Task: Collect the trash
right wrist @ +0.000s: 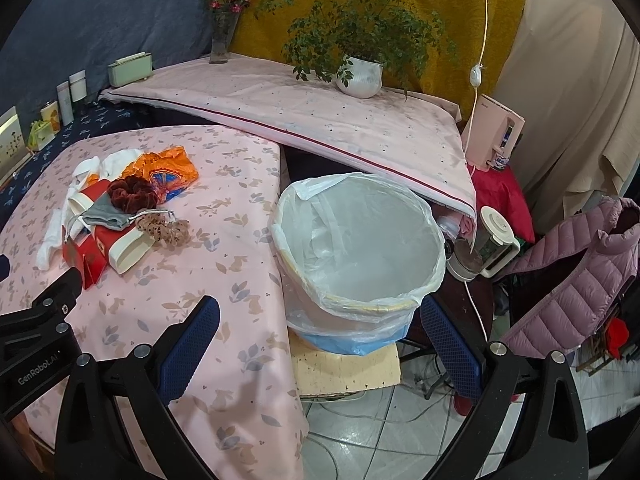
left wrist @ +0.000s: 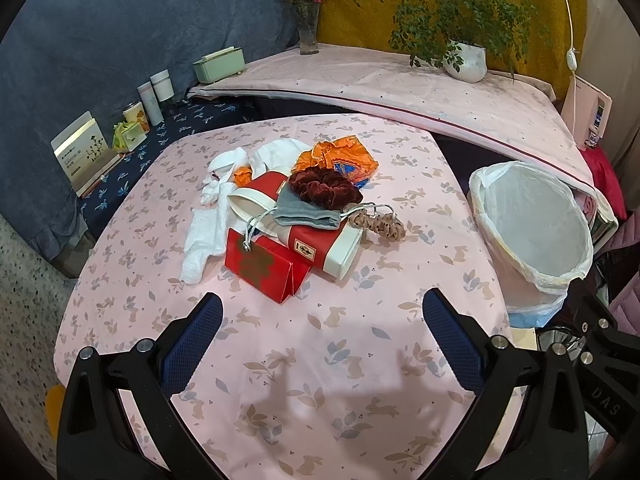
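Note:
A heap of trash lies on the pink cloth-covered table [left wrist: 320, 360]: a red folded box [left wrist: 264, 268], a red-and-cream box [left wrist: 320, 240], a grey pouch [left wrist: 304, 210], a dark red scrunchie [left wrist: 326, 186], a beige scrunchie [left wrist: 378, 222], an orange wrapper [left wrist: 340, 156] and white tissues [left wrist: 208, 224]. The heap also shows in the right wrist view [right wrist: 120, 216]. A bin lined with a clear bag [left wrist: 532, 232] stands right of the table; it shows in the right wrist view [right wrist: 360, 248]. My left gripper [left wrist: 322, 312] is open and empty, near the red folded box. My right gripper [right wrist: 320, 316] is open and empty, in front of the bin.
A raised pink-covered shelf [left wrist: 400, 88] behind holds a potted plant [left wrist: 466, 60] and a flower vase [left wrist: 308, 28]. Jars and cards [left wrist: 152, 96] line the left wall. A kettle [right wrist: 492, 244], a pink jacket [right wrist: 576, 276] and floor cables [right wrist: 380, 420] lie right.

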The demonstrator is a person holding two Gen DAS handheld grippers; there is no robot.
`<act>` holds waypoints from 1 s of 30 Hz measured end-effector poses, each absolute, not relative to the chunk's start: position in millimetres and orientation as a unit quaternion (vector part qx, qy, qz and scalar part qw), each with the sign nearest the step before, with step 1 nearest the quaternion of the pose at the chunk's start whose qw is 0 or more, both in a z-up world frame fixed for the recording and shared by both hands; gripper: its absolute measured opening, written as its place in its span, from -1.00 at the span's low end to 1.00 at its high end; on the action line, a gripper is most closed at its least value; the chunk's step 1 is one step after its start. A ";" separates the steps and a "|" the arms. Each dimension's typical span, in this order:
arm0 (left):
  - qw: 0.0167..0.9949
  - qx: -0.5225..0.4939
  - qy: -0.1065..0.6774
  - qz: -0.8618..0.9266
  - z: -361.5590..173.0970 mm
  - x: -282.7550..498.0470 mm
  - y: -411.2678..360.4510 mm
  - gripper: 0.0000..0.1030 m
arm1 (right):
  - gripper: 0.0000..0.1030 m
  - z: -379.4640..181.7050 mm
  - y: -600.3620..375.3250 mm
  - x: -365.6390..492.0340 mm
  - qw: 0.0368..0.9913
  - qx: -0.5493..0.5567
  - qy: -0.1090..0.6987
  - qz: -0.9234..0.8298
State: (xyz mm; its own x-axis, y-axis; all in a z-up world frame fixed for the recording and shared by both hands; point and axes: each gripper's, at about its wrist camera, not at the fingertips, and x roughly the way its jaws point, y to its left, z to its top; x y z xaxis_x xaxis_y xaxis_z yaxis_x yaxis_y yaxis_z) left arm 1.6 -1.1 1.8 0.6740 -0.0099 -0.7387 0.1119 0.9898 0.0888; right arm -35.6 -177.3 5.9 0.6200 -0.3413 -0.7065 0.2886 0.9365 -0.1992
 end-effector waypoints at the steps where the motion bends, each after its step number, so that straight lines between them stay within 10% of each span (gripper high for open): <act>1: 0.912 0.063 0.404 -0.034 0.8 2.9 -2.1 0.85 | 0.87 6.8 -175.5 -36.1 0.900 -0.033 0.396 -0.178; 30: 0.903 0.008 0.429 -0.013 -25.4 44.9 80.5 0.86 | 0.87 -0.9 -121.5 1.1 0.914 -0.022 0.386 -0.125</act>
